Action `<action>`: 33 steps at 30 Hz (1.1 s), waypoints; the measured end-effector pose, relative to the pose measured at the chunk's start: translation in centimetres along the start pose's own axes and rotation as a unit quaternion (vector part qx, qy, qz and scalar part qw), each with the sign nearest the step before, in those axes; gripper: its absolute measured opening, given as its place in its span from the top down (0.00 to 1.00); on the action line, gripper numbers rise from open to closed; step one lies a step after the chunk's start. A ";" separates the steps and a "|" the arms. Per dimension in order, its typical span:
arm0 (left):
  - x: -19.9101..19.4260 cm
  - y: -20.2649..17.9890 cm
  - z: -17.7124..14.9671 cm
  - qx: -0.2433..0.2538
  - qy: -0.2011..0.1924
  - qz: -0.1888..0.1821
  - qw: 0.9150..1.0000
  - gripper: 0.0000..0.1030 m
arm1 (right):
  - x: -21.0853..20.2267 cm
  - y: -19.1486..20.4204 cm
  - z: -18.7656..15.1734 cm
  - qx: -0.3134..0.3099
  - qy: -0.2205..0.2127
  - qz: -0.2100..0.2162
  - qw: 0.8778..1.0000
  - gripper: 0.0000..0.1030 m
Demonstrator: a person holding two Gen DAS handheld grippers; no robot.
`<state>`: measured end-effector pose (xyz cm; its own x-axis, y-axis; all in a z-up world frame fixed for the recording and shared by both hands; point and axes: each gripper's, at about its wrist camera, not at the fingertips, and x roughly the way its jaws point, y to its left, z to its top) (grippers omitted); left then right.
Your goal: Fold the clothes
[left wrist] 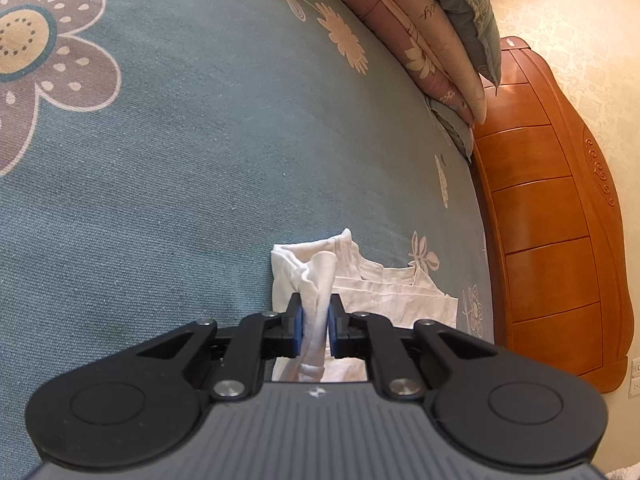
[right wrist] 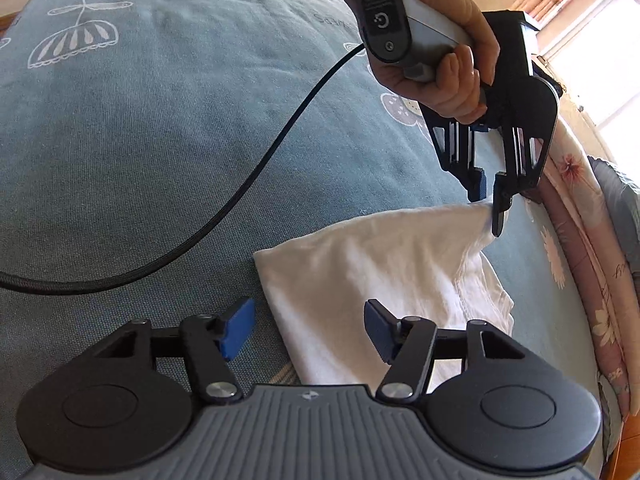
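Note:
A white garment (left wrist: pixel 400 292) lies partly folded on the blue flowered bedsheet (left wrist: pixel 200 160). My left gripper (left wrist: pixel 316 320) is shut on a bunched corner of it, the cloth rising between the blue pads. In the right wrist view the same white garment (right wrist: pixel 372 264) spreads over the sheet, and the left gripper (right wrist: pixel 490 204), held by a hand (right wrist: pixel 448 80), pinches its far corner and lifts it slightly. My right gripper (right wrist: pixel 310 330) is open, its fingers straddling the near edge of the garment with nothing clamped.
Stacked quilts and pillows (left wrist: pixel 436 40) line the bed's far side against an orange wooden headboard (left wrist: pixel 552 208). A black cable (right wrist: pixel 240 188) trails from the left gripper across the sheet. A curtained window (right wrist: pixel 600 40) is at the upper right.

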<state>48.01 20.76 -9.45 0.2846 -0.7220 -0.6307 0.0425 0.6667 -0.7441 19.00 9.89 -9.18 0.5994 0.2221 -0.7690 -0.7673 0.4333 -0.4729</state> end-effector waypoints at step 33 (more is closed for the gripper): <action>-6.8 6.4 -16.9 -0.222 0.001 -0.004 0.975 0.61 | -0.8 0.0 1.6 -0.049 -0.011 0.018 0.999 0.92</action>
<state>30.14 26.76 -13.63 0.2838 -0.7271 -0.6252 -0.3737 0.5166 -0.7704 18.87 11.14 -7.84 0.5755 0.2552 -0.7770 -0.8059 0.3384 -0.4858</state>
